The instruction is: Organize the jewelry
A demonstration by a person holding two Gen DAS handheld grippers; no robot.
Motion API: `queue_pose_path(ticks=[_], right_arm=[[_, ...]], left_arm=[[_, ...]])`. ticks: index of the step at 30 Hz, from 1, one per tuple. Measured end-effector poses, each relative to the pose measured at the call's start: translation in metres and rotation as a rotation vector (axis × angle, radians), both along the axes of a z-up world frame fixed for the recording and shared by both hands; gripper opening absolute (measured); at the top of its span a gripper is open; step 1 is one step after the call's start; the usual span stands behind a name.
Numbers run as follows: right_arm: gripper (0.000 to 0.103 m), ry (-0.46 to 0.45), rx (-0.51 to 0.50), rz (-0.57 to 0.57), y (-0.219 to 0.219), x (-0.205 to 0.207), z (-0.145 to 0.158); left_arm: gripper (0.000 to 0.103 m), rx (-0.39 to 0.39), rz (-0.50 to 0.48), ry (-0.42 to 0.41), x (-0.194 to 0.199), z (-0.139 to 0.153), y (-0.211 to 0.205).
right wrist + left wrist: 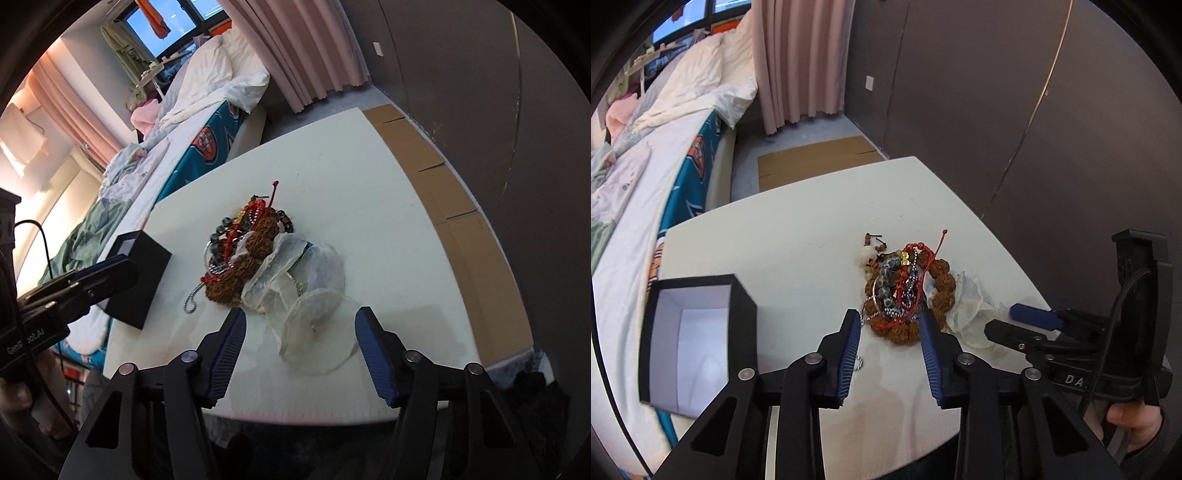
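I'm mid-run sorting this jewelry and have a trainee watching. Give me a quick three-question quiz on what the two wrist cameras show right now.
1. True or false: the black box stands open, with nothing visible inside it.
2. What lies against the jewelry pile on the right gripper's side? A) clear plastic bags B) a hairbrush C) a wooden tray
3. Fill in: the left gripper holds ____ between its pads.

Key
1. True. Only its white lining shows.
2. A. The clear plastic bags lie just ahead of the right gripper.
3. Nothing. Its jaws stand apart just short of the brown bead bracelet.
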State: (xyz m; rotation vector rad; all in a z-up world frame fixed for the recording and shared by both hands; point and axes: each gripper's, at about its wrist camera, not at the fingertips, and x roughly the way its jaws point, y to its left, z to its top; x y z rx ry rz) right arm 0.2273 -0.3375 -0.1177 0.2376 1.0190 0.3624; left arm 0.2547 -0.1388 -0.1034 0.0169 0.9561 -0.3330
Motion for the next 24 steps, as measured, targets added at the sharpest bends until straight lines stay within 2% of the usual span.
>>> queue_pose_path(ticks=[1, 2, 3, 4, 14, 24], right_arm=[[0.044, 0.006, 0.003, 0.005, 0.001, 0.002, -0.002], [0.031, 0.013, 0.003, 0.009, 0.001, 0.004, -0.005], [0.012, 0.027, 0.001, 0.014, 0.002, 0.006, -0.009], [0.006, 0.035, -0.001, 0.016, 0.001, 0.007, -0.011], [0.003, -0.014, 0.043, -0.019, -0.027, -0.001, 0.0], [0.002, -0.041, 0.059, -0.043, -0.039, -0.006, 0.011]], left_arm=[[0.033, 0.013, 0.0, 0.009, 0.004, -0.003, -0.002], [0.033, 0.022, 0.002, 0.017, 0.007, -0.006, -0.003], [0.032, 0.034, 0.007, 0.028, 0.011, -0.01, -0.004], [0.032, 0.047, 0.01, 0.043, 0.013, -0.015, -0.005], [0.031, 0.198, -0.001, 0.152, 0.018, -0.055, -0.008], [0.031, 0.214, 0.024, 0.182, 0.031, -0.068, -0.004]])
